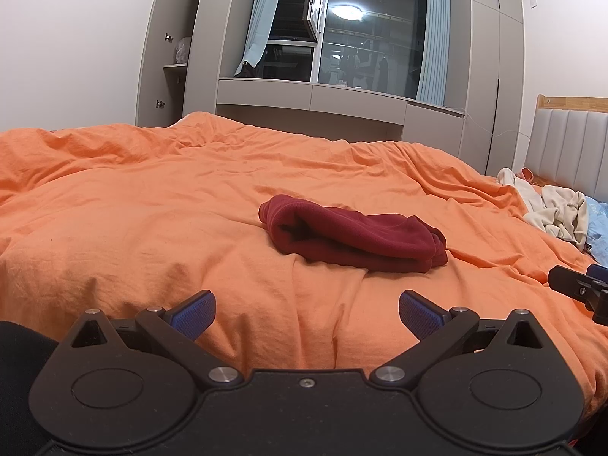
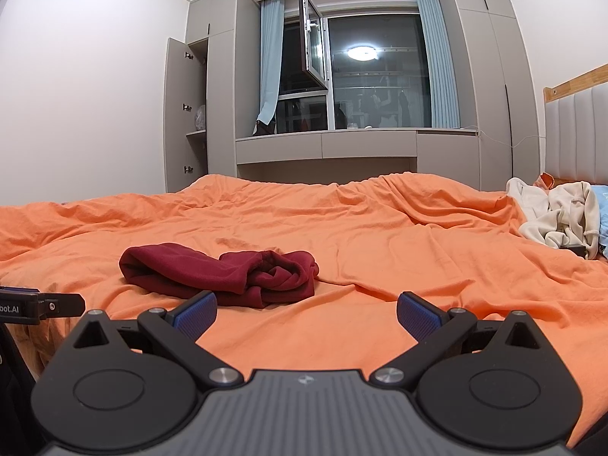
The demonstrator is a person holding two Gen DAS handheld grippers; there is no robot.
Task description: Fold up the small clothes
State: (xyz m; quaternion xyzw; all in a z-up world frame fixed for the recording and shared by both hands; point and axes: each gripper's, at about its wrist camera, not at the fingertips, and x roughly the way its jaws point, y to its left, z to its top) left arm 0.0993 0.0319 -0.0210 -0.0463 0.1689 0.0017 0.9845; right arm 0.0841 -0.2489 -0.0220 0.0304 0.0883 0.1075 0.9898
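Dark red knit garment (image 1: 353, 237) lies bunched mid orange duvet (image 1: 133, 205). Left gripper (image 1: 307, 313) & right gripper (image 2: 306, 313) near it, both spread wide, holding nothing.

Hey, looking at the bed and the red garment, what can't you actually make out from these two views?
- Red garment: its type; it lies bunched, underside hidden by its own folds, in both views.
- Cream clothes: cut off by the right edge in both views, with something blue behind.
- Right tongs: in the left view, only a part shows at the right edge.
- Shelf item: too small to identify.
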